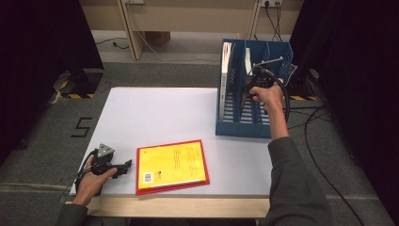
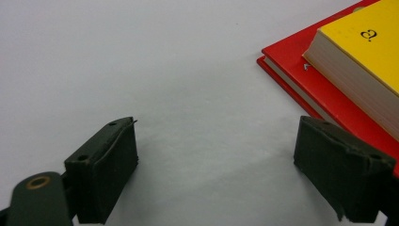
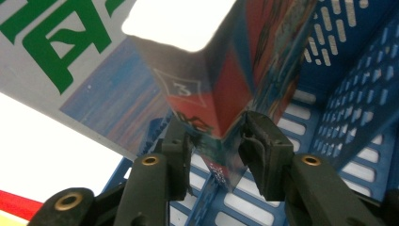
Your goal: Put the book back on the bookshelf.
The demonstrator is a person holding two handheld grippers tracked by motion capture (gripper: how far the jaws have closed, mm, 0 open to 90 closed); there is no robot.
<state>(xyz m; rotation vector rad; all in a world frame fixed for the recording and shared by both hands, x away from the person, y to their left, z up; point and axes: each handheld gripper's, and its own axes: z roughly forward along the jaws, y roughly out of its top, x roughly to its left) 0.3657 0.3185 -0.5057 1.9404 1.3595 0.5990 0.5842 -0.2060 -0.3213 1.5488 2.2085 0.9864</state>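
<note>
Black plastic and spread wide, the left gripper (image 1: 123, 165) rests on the white tabletop (image 1: 155, 113) at about eight o'clock of the high view, nothing between its pads (image 2: 110, 157). It looks parked there, pointing at the yellow paperback book (image 1: 171, 165) that lies on a larger red-covered flat book (image 1: 140, 188) just to its three o'clock, probably waiting its turn.

Across the table, at about one o'clock, stands the blue slotted plastic file rack (image 1: 237, 125), its upright dividers meant to keep books on edge; a white-spined book (image 1: 226, 75) already stands in the leftmost slot. The right gripper (image 1: 251, 87) reaches down into a middle slot from above. In the right gripper view (image 3: 216, 141) its pads (image 3: 263, 146) pinch the narrow spine of a thick red-and-blue book marked with a 3 (image 3: 211, 89). Held by the spine, the book hangs upright, which suits sliding it between dividers. Beside it leans a grey-covered book with green lettering (image 3: 56, 61). I judge the held book to be going into the rack, not yet let go.
</note>
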